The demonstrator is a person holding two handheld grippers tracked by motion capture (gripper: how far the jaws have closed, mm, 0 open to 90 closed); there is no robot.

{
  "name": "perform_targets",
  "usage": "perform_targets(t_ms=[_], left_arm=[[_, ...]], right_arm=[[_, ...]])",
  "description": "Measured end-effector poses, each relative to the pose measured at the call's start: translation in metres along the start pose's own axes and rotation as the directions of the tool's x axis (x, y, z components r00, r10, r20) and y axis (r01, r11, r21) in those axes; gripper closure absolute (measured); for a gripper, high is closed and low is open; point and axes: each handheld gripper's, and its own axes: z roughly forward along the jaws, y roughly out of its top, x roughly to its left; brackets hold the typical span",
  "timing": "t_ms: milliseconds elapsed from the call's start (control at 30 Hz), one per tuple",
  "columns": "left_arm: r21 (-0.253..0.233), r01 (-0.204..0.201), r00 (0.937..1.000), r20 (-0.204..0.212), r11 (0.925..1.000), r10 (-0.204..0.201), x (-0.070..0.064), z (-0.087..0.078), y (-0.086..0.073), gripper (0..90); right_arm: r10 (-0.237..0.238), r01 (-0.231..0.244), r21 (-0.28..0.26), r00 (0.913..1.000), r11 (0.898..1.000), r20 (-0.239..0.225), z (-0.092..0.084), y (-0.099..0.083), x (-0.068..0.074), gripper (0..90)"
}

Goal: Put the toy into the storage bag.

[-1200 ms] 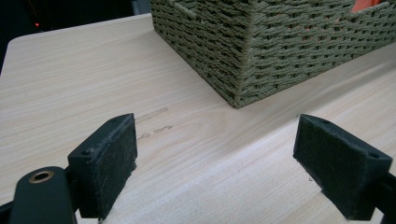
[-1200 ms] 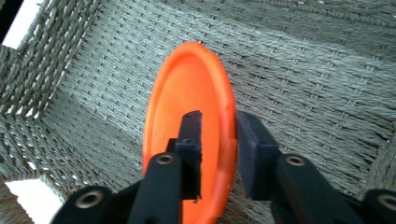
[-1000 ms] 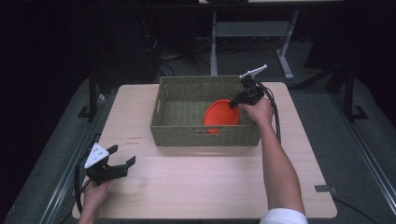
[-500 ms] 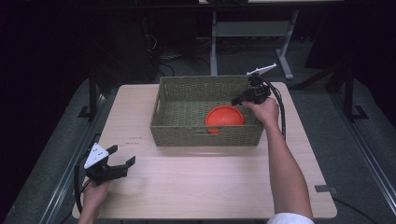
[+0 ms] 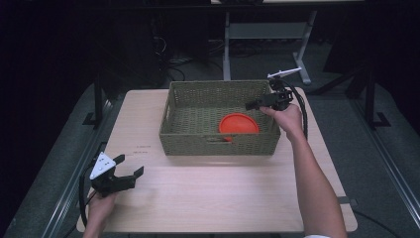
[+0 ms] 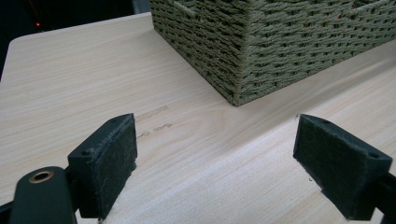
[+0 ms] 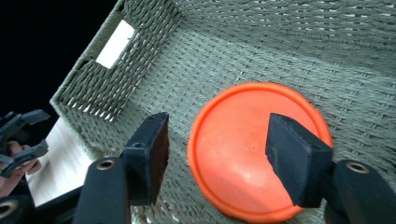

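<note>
- now my right gripper (image 5: 253, 104) hangs over the right end of the basket (image 5: 218, 146), just above the orange plate (image 5: 238, 123), which lies flat on the basket floor near the front right corner.
- in the right gripper view the jaws stand wide apart with the plate (image 7: 252, 149) below and between them; they hold nothing and touch nothing that i can see.
- the step, as i judge it, is either taking the plate or leaving it there. if taking it, i would tilt the gripper so one jaw slips under the rim and the other presses on top, since a flat plate gives no side to pinch.
- i would work from the edge nearest the basket's middle, where there is room, and keep clear of the woven wall.
- i would close slowly, as the plate may slide on the weave.
- my left gripper (image 5: 128, 174) rests low at the front left of the worktop (image 5: 218, 193), well apart from the basket.
- its jaws are wide open too, empty, with bare worktop (image 6: 196, 154) between them and the basket corner (image 6: 243, 70) ahead.
</note>
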Motion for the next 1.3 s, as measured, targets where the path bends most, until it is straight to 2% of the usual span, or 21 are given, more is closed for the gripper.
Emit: perform_targets(t_ms=[333, 800, 1200, 1300], left_arm=[[0.006, -0.002, 1.0, -0.001, 1.0, 0.002, 0.0, 0.0, 0.0, 12.9], [0.004, 0.003, 1.0, -0.002, 1.0, -0.003, 0.0, -0.001, 0.0, 12.9], [0.005, 0.006, 1.0, -0.004, 1.0, -0.006, 0.0, -0.001, 0.0, 12.9], [0.007, 0.006, 1.0, -0.005, 1.0, -0.006, 0.0, -0.001, 0.0, 12.9]], right_arm=[[-0.016, 0.015, -0.021, 0.9995, 1.0, -0.028, -0.016, -0.008, 0.0, 32.2], [-0.051, 0.05, -0.027, 0.996, 0.998, -0.073, -0.033, -0.019, 0.014, 26.7], [-0.096, 0.095, -0.022, 0.9893, 0.995, -0.109, -0.036, -0.027, 0.026, 24.9], [-0.096, 0.094, -0.02, 0.9886, 0.995, -0.116, -0.036, -0.029, 0.027, 24.7]])
